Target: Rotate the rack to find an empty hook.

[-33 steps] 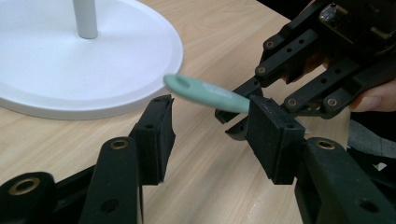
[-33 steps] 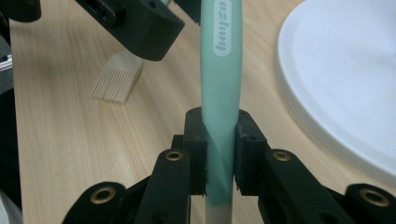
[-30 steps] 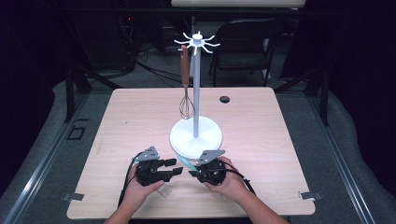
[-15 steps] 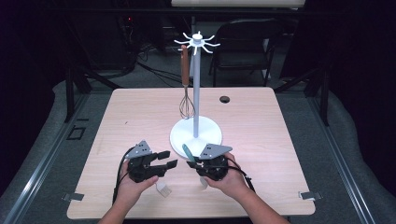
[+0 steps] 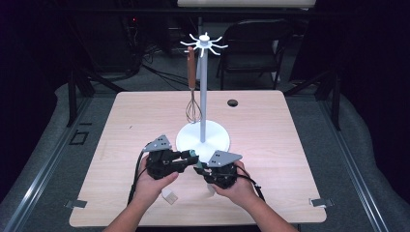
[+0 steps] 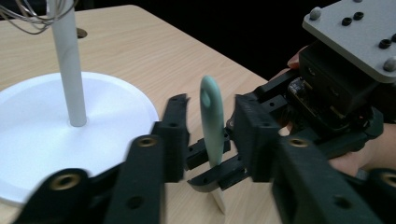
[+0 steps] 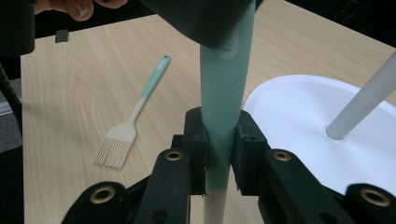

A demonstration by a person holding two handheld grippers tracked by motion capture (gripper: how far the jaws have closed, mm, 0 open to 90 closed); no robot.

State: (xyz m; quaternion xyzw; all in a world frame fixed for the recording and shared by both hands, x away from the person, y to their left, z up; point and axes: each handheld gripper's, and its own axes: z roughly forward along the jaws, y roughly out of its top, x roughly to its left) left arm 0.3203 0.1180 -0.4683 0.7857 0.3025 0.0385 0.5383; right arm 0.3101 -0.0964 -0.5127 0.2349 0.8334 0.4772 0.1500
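**A:** Right gripper view has it plainest: a mint-green utensil handle (image 7: pixel 224 88) stands upright, pinched between the right gripper (image 7: pixel 219 140)'s two jaws, just beside the white stand base (image 7: pixel 299 121).

**B:** And the left gripper (image 6: pixel 205 135)?

**A:** Its jaws sit wide on either side of the handle's top end, not touching it. In the high view both grippers meet nose to nose just in front of the stand base, the left one (image 5: pixel 186 159) in the left hand (image 5: pixel 152 186), the right one (image 5: pixel 200 169) in the right hand (image 5: pixel 237 186).

**B:** Anything else near the base?

**A:** A pastry brush (image 7: pixel 133 116) with a mint handle lies flat on the wooden table (image 5: pixel 270 130), apart from the base. A whisk (image 5: pixel 192 92) with a brown handle hangs from the hooks atop the stand's pole (image 5: pixel 203 92), above the base's far side. A small black round thing (image 5: pixel 233 102) lies beyond it.
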